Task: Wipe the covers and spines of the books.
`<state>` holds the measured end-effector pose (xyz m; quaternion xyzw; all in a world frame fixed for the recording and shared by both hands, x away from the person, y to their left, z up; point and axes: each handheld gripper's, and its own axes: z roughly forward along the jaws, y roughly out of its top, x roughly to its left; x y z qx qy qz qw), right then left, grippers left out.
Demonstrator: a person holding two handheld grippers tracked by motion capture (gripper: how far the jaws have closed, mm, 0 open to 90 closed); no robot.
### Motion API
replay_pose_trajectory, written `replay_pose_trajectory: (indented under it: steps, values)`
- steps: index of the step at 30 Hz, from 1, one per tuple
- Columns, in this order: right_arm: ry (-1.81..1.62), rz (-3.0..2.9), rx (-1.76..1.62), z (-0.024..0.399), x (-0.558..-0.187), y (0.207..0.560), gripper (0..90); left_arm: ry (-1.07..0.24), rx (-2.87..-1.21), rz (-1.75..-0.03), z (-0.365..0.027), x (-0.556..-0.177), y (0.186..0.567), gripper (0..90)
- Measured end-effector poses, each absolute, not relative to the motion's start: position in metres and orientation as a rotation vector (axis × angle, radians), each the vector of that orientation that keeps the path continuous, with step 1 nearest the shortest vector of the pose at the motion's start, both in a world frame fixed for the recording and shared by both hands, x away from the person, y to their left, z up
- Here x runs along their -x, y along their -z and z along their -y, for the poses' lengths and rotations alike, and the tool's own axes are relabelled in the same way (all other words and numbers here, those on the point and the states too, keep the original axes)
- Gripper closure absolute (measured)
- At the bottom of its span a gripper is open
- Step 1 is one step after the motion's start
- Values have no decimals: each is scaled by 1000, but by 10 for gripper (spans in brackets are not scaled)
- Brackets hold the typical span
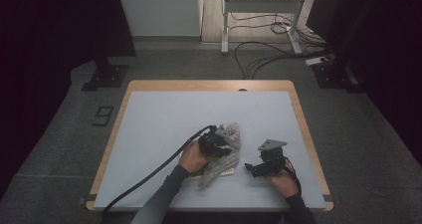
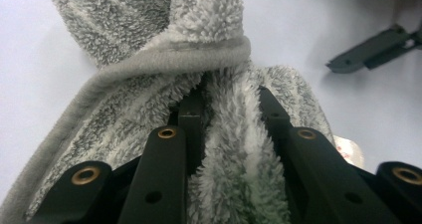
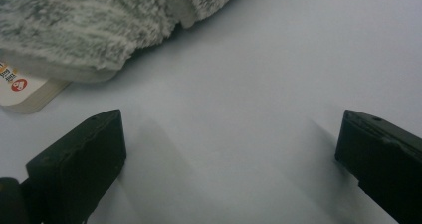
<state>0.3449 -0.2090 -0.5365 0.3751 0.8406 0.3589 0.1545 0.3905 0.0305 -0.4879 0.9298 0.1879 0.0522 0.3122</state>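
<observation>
A fluffy grey towel (image 1: 225, 152) lies bunched near the table's front middle. My left gripper (image 1: 219, 143) sits on it, and in the left gripper view its jaws are shut on a thick fold of the towel (image 2: 234, 134), whose hemmed edge (image 2: 164, 64) loops over just ahead. A flat cream card or pad (image 3: 25, 92) with a red mark lies under the towel's (image 3: 84, 30) front end. To the right, my right gripper (image 1: 254, 168) rests on the bare table, its jaws wide apart with nothing between them (image 3: 229, 144).
The white table top (image 1: 164, 119) has a wooden rim (image 1: 303, 124). A black cable (image 1: 149, 176) trails from the left gripper toward the front left corner. Beyond the table stand a desk frame (image 1: 259, 15) and floor cables (image 1: 263, 55).
</observation>
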Motion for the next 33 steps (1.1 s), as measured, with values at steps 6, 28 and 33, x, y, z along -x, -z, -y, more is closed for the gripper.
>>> replay_pose_trajectory:
  steps: [6,28,33]
  values:
    - [-1029,-2409,-1073,209,-345,536,0,-142,-2463,-490,-34,-389,488,705]
    - [-1030,-2410,-1071,209,-345,536,0,-170,-2431,-588,-89,-382,487,702]
    - [-1030,-2410,-1072,209,-345,536,0,-172,-2415,-622,-106,-379,488,702]
